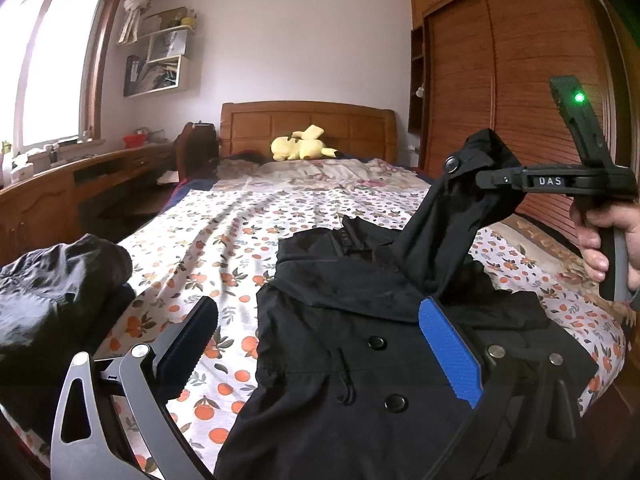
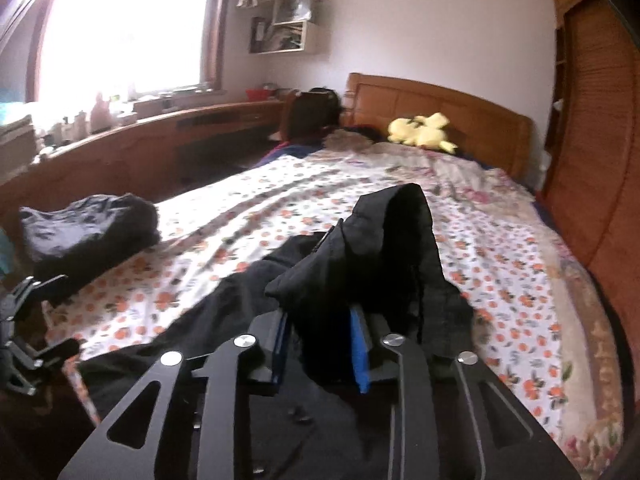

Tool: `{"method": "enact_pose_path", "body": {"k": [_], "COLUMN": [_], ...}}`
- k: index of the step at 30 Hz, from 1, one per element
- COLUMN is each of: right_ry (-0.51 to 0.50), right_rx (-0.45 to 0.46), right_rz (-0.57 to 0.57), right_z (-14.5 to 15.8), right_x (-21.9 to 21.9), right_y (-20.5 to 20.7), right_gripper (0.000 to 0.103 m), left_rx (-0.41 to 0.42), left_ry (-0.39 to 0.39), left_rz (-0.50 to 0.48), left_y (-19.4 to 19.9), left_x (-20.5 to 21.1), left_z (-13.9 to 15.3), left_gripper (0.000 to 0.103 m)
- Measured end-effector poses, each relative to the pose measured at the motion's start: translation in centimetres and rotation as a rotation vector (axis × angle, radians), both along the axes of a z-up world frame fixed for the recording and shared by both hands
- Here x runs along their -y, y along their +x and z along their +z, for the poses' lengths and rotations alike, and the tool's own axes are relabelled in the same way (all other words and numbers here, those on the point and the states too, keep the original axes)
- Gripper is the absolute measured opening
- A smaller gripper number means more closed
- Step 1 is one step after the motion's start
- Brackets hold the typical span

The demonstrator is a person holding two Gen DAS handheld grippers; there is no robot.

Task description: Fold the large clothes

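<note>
A large black coat [image 1: 360,360] with round buttons lies on the flowered bedsheet [image 1: 224,232]. My left gripper [image 1: 320,344] is open just above the coat's front, its blue-padded fingers [image 1: 448,356] wide apart with nothing between them. My right gripper [image 2: 320,344] is shut on the coat's black sleeve [image 2: 384,248] and holds it lifted above the coat body. In the left wrist view the right gripper [image 1: 492,180] shows at the right with the raised sleeve [image 1: 460,216] hanging from it.
A dark folded garment [image 1: 52,292] lies at the bed's left edge, also in the right wrist view [image 2: 88,228]. A yellow plush toy [image 1: 300,146] sits by the wooden headboard [image 1: 308,120]. A wooden wardrobe [image 1: 500,80] stands right, a desk [image 1: 60,200] left.
</note>
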State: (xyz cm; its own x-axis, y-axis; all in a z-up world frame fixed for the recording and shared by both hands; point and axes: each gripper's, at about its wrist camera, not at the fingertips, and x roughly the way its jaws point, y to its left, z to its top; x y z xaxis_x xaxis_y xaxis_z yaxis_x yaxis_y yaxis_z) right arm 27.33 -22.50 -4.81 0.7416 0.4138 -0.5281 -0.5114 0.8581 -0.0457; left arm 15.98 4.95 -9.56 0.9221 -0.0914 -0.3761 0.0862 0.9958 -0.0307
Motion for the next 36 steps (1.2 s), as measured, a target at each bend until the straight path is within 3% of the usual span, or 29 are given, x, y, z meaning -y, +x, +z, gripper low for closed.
{"method": "enact_pose_path", "body": {"k": [5,11,19,25,36], "right_ry": [0.034,-0.004,-0.030,-0.044,-0.115], "right_rx": [-0.011,0.014,-0.010,-0.035,-0.180], "right_rz": [0.083,0.106,0.056,0.007,-0.093], "right_z": [1.0,1.9,-0.6,-3.8,-15.6], "right_x": [-1.7,-3.2,-1.5,0.5,4.7], "right_y": [-1.6,-3.3,-3.0,-2.8,-1.0], "right_gripper": [0.047,0.048,0.048,0.055,0.055], "left_rx": [0.001,-0.002,-0.031,-0.066,-0.221], "left_ry": [-0.003,-0.003,0.024,0.048,0.068], "left_rz": [0.005,0.002,-0.003,-0.004,-0.042], "left_y": [0.0,0.0,0.7,1.5,4.3], "left_x": [-0.1,0.0,0.7,1.2,1.6], "left_z": [0.1,0.1,-0.7,-2.0,-6.3], "left_gripper": [0.101,0.101,0.101,0.101,0.101]}}
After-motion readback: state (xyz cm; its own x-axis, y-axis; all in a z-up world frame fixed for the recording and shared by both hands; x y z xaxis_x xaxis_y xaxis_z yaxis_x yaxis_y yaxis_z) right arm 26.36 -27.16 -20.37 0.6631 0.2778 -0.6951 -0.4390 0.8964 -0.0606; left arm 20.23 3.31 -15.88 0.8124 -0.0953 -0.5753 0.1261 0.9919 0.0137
